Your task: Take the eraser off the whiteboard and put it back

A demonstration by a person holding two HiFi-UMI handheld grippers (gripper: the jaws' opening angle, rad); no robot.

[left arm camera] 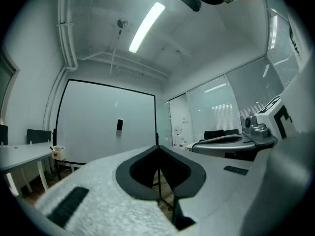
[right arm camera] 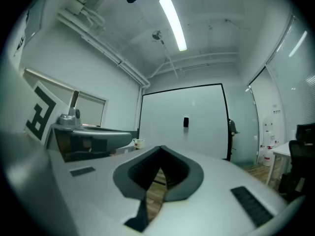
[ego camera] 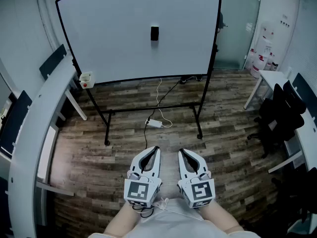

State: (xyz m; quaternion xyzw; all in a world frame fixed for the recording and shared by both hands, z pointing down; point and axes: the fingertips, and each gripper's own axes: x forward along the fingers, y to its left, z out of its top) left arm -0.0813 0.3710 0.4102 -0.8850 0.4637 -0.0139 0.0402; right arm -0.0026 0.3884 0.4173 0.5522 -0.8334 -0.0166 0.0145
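Observation:
A small black eraser (ego camera: 154, 32) clings to the middle of the white whiteboard (ego camera: 114, 38), which stands on a black wheeled frame across the room. Both gripper views show the eraser (left arm camera: 119, 124) (right arm camera: 185, 122) far ahead on the board. My left gripper (ego camera: 156, 148) and right gripper (ego camera: 182, 151) are held side by side close to the person's body, pointing level at the board and well short of it. Each has its jaws shut with nothing between them. In its own view the left gripper (left arm camera: 158, 148) has its tips meeting; the right gripper (right arm camera: 161, 149) looks the same.
A white cup (ego camera: 86, 78) hangs at the board's lower left corner. A white power adapter (ego camera: 154, 123) and cables lie on the wood floor under the board. A curved white desk (ego camera: 42, 113) runs along the left. Black office chairs (ego camera: 282, 113) stand at the right.

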